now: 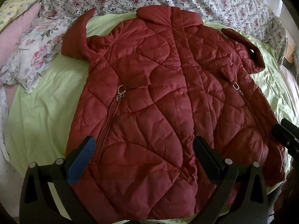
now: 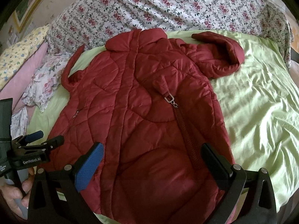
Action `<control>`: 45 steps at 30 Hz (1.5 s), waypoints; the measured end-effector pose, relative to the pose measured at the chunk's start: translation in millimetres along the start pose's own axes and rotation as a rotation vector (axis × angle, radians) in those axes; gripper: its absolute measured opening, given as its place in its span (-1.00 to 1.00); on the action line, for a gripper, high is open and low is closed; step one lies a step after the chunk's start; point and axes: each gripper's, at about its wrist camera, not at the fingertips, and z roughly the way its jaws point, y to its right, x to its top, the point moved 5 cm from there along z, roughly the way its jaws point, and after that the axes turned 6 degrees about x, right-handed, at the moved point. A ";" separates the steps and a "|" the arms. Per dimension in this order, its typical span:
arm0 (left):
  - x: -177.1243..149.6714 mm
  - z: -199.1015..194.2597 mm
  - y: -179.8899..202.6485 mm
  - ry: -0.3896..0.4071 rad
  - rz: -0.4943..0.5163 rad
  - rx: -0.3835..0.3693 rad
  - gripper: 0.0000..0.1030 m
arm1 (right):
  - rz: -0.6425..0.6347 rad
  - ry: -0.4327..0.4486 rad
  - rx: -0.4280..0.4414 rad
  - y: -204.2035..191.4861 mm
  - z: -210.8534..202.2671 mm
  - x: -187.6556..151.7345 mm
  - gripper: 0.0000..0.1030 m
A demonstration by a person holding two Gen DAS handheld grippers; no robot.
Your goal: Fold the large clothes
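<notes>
A dark red quilted jacket [image 1: 158, 93] lies spread front up on a light green sheet [image 1: 46, 102], collar at the far side, hem near me. It also shows in the right wrist view [image 2: 149, 121]. Both sleeves are bent back near the shoulders. My left gripper [image 1: 144, 149] is open and empty, hovering over the hem's left half. My right gripper [image 2: 153, 155] is open and empty over the hem's right half, by a pocket zipper [image 2: 186, 134]. The left gripper also shows at the left edge of the right wrist view [image 2: 43, 138].
A floral quilt [image 2: 168, 9] lies bunched behind the jacket. Floral and pink pillows [image 1: 33, 52] sit at the left. The green sheet [image 2: 252, 102] stretches wrinkled to the right of the jacket.
</notes>
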 end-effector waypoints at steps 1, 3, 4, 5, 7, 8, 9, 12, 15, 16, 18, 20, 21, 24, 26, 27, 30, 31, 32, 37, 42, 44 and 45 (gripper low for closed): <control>0.2 0.1 0.2 0.000 0.001 0.000 1.00 | -0.002 0.000 0.000 0.0 0.3 0.0 1.00; 1.1 0.6 -0.1 -0.001 0.004 0.000 1.00 | -0.003 -0.001 0.007 0.1 1.3 0.7 1.00; 1.9 0.8 -0.6 0.000 0.005 0.001 1.00 | -0.002 -0.002 0.011 0.2 1.8 1.1 1.00; 2.6 0.7 -0.7 0.002 0.006 0.002 1.00 | -0.002 -0.003 0.013 0.0 2.3 1.6 1.00; 4.1 1.1 -1.4 0.005 0.005 0.001 1.00 | -0.004 -0.003 0.011 0.3 3.3 3.2 1.00; 4.6 1.3 -1.9 0.005 0.005 0.000 1.00 | -0.003 -0.002 0.011 0.3 3.3 3.2 1.00; 5.4 1.5 -2.1 0.005 0.004 0.000 1.00 | -0.004 0.000 0.010 0.7 3.5 4.6 1.00; 7.4 2.6 -2.6 0.007 0.006 0.000 1.00 | -0.005 0.008 0.006 1.6 2.8 9.3 1.00; 10.6 5.6 -3.2 0.002 0.010 0.001 1.00 | -0.007 0.013 0.004 4.1 3.6 14.5 1.00; 11.7 6.6 -3.3 0.001 0.011 0.002 1.00 | -0.007 0.014 0.002 5.6 3.9 16.0 1.00; 13.7 7.9 -4.0 0.002 0.011 0.002 1.00 | -0.003 0.018 -0.003 9.3 4.6 20.1 1.00; 16.2 9.4 -5.0 0.004 0.009 0.005 1.00 | 0.002 0.024 -0.007 13.6 4.9 24.8 1.00; 17.4 10.4 -5.5 0.004 0.008 0.004 1.00 | 0.004 0.027 -0.008 15.9 4.7 26.6 1.00; 22.3 15.6 -8.3 0.000 0.001 0.007 1.00 | 0.017 0.039 -0.013 24.1 5.5 34.3 1.00; 26.3 19.6 -11.3 -0.005 -0.010 0.002 1.00 | 0.029 0.044 -0.017 31.2 7.3 39.8 1.00; 28.4 21.4 -12.8 -0.008 -0.017 -0.008 1.00 | 0.034 0.047 -0.019 35.8 8.5 43.7 1.00; 34.7 26.3 -17.7 -0.010 -0.041 -0.031 1.00 | 0.040 0.057 -0.034 47.6 10.6 53.8 1.00; 37.6 27.6 -19.4 -0.008 -0.044 -0.028 1.00 | 0.041 0.059 -0.042 52.2 11.8 58.6 1.00; 40.8 28.8 -21.3 -0.006 -0.048 -0.025 1.00 | 0.039 0.064 -0.051 56.2 12.7 64.1 1.00; 58.7 31.8 -33.5 0.014 -0.090 -0.033 1.00 | 0.026 0.103 -0.093 80.1 18.0 100.9 1.00; 79.2 36.8 -44.6 0.042 -0.134 -0.052 1.00 | 0.031 0.156 -0.145 117.5 35.3 152.6 0.98; 85.8 41.3 -47.3 0.035 -0.152 -0.073 1.00 | 0.022 0.167 -0.199 132.4 44.7 171.4 0.91; 88.4 43.4 -48.3 0.032 -0.160 -0.079 1.00 | 0.022 0.165 -0.233 143.3 53.1 184.0 0.88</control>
